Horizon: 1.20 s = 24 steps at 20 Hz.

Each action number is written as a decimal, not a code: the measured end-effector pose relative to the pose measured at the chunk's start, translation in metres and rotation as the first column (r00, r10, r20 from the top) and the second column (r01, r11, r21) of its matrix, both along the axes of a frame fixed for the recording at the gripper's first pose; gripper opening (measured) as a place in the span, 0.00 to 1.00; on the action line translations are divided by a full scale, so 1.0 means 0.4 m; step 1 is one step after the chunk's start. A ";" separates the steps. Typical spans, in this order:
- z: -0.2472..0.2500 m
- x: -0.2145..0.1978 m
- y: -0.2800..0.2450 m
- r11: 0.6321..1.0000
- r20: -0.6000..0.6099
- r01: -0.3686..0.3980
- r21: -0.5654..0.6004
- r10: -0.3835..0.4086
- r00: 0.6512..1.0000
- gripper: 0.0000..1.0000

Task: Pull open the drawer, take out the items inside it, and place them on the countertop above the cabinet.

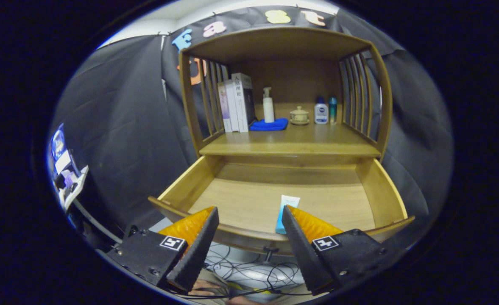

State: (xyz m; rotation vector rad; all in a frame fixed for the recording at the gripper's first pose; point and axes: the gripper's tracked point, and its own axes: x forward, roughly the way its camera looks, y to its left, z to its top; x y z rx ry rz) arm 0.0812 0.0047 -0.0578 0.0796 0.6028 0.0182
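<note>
Your cabinet (pixel 283 46) stands with its drawer (pixel 181 182) pulled fully open, the surface (pixel 317 144) above waiting. A tube (pixel 286 212) lies inside, just ahead of your gripper (pixel 249 216), fingers spread and empty. Next: descend, straddle the tube, close.

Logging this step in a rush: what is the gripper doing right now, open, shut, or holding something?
Gripper: open, jaws spread wide, holding nothing; it sits above the front edge of the pulled-out drawer, with the tube just beside the right jaw.
</note>
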 end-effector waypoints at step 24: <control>-0.316 0.188 -0.131 0.981 -0.623 0.186 -0.059 -0.182 0.761 0.89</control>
